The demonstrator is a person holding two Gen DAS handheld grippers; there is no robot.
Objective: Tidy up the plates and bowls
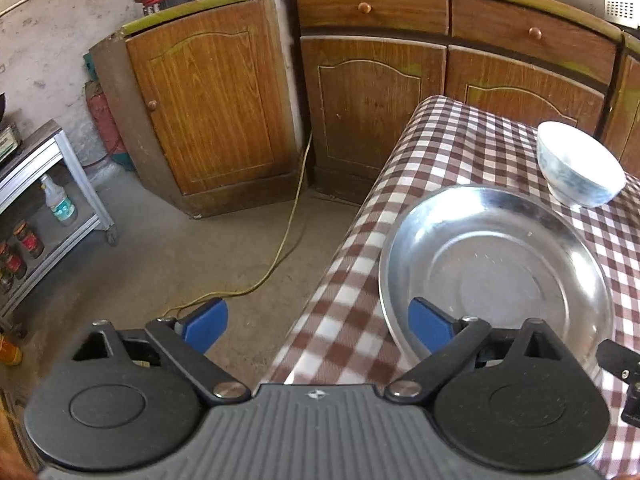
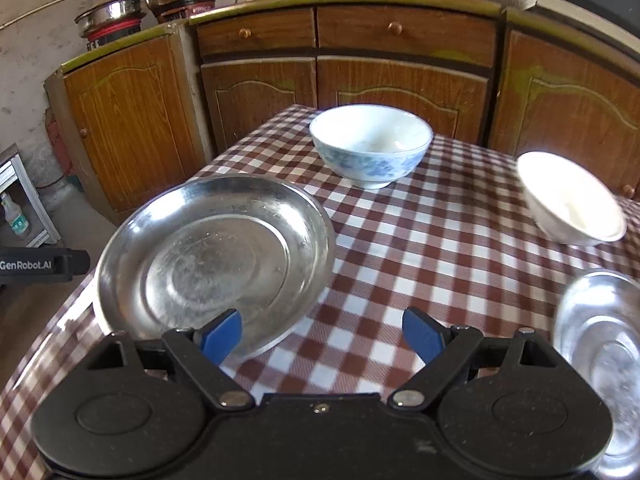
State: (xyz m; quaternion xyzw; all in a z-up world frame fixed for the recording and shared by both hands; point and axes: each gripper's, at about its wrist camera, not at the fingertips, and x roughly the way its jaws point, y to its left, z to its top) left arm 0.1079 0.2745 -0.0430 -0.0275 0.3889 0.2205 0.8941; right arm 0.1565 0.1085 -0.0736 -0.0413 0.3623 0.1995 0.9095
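Now both tools are wide open and hold nothing: the left tool (image 1: pixel 316 326) and the right tool (image 2: pixel 322 336). To stack well, grip the big metal plate (image 2: pixel 216 256) by its near rim. On the checked desk (image 2: pixel 420 240) I count two plates and two bowls

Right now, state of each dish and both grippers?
left gripper: open, empty
right gripper: open, empty
large steel plate: upright on the table, empty, near the edge
blue-patterned bowl: upright, empty
white bowl: upright on the table, contents washed out
second steel plate: on the table, partly cut off
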